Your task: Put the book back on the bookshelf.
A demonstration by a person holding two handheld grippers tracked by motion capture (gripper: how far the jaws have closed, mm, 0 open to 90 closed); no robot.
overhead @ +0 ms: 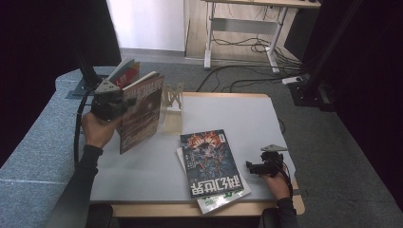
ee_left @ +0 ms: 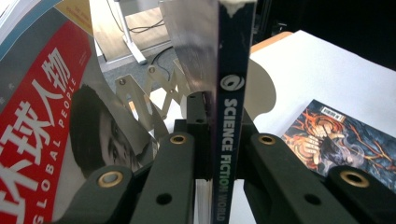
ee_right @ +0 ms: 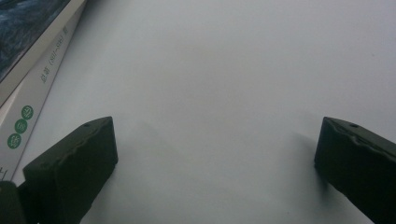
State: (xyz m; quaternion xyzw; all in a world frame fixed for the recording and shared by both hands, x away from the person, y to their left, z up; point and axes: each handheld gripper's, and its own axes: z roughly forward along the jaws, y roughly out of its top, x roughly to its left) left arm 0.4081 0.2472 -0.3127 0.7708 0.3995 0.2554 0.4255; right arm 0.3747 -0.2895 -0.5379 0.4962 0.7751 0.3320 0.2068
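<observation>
In the high view, the nearest things are 2 stacked magazines (overhead: pixel 212 164) lying flat at the table's (overhead: pixel 266 118) front edge, a dark one on a white one, probably waiting their turn. Just right of them the right gripper (overhead: pixel 249 166) rests low on the table, pointing at the stack. At the far left the left gripper (overhead: pixel 124 105) holds a magazine (overhead: pixel 140 111) upright by its spine, close to a wooden rack (overhead: pixel 172 108); more magazines (overhead: pixel 124 72) stand behind the hand. Held on edge like this, the magazine looks ready to slide into the rack.

In the left gripper view, the jaws are clamped on the spine (ee_left: pixel 227 140), which reads SCIENCE FICTION WORLD and stands vertical between them. The grip at the spine keeps the pages from fanning. A red-covered magazine (ee_left: pixel 42 126) leans at the left, the rack's lattice (ee_left: pixel 149 93) lies ahead, and the dark magazine (ee_left: pixel 336 140) lies flat at the right.

In the right gripper view, the jaws stand wide apart with nothing between them, over bare white table (ee_right: pixel 224 70). The stack's edge (ee_right: pixel 32 93) shows at the left, so this gripper seems parked beside it, free for the next pick.
</observation>
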